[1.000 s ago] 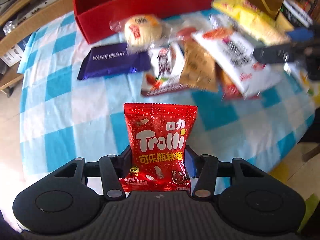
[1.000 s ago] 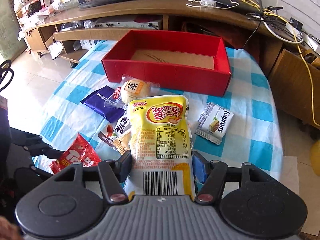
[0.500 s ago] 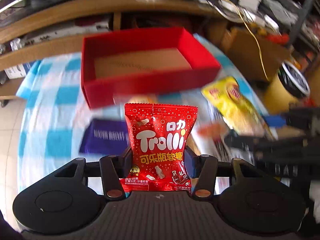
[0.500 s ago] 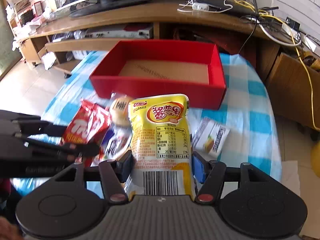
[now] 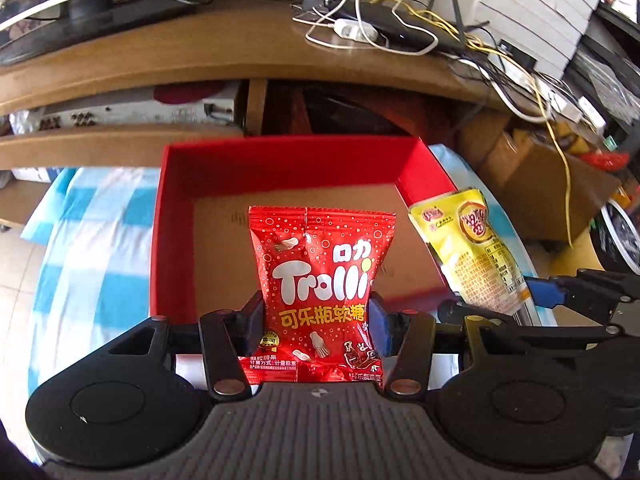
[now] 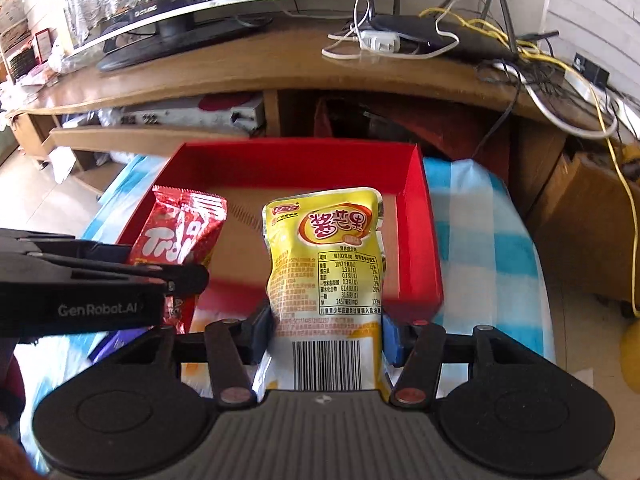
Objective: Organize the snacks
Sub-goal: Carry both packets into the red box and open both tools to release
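My left gripper (image 5: 316, 322) is shut on a red Trolli candy bag (image 5: 320, 280) and holds it upright over the near wall of the red box (image 5: 172, 240). My right gripper (image 6: 326, 334) is shut on a yellow snack pouch (image 6: 324, 256), also upright over the box's near wall (image 6: 420, 216). The two grippers are side by side. The pouch shows at the right in the left wrist view (image 5: 472, 248). The Trolli bag shows at the left in the right wrist view (image 6: 180, 236). The box has a brown cardboard floor with nothing on it where it shows.
The box sits on a blue-and-white checked tablecloth (image 5: 92, 264). A purple wafer packet (image 6: 116, 342) lies below the left gripper. Behind the table stands a wooden desk (image 6: 280, 60) with a monitor (image 6: 180, 4), router and cables (image 6: 460, 40).
Both grippers have moved forward and up from the snack pile to the red box, each carrying its packet. The box fills more of both views.
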The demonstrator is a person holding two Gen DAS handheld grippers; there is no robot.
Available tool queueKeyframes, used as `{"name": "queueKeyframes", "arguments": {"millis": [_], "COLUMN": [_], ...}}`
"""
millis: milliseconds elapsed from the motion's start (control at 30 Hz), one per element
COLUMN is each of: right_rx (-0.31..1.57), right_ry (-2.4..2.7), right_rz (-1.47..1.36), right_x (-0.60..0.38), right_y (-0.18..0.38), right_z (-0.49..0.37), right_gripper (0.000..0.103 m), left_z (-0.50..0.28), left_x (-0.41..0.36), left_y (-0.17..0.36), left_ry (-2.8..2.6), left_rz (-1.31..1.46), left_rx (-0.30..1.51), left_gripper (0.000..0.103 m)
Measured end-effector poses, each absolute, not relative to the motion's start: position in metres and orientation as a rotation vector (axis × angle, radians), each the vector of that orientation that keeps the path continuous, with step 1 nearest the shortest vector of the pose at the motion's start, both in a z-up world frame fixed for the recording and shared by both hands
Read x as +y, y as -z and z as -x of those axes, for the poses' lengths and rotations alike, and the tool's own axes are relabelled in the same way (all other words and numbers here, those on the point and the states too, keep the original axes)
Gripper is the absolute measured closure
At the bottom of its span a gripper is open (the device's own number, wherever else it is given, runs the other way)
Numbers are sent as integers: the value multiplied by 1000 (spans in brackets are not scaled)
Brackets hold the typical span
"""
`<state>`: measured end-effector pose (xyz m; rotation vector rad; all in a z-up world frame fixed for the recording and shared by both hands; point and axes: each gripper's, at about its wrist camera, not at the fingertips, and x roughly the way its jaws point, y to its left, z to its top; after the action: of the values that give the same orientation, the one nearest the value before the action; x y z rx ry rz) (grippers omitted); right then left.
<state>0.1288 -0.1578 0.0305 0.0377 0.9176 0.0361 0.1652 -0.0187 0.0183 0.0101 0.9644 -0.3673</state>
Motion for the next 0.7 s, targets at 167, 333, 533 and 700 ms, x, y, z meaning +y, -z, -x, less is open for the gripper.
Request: {"name": "queueKeyframes", "arguments": {"millis": [167, 333, 533, 700], "right_rx": [909, 940, 963, 990], "right_ry": [-20, -24, -41, -46], "right_rz": [-24, -20, 5, 13], "right_x": [-160, -161, -157, -157], "right_y": [-22, -1, 21, 33], "right_z": [-169, -195, -214, -222], "right_gripper": [21, 21, 21, 18], "left_z": [-201, -224, -239, -242], "left_x": [-26, -30, -26, -27], "left_y": [-8, 7, 29, 39], "left_ry": [342, 309, 271, 246], "left_rz": [4, -3, 1, -26], "left_rx": [976, 999, 1043, 1062], "left_gripper": [44, 44, 44, 43]}}
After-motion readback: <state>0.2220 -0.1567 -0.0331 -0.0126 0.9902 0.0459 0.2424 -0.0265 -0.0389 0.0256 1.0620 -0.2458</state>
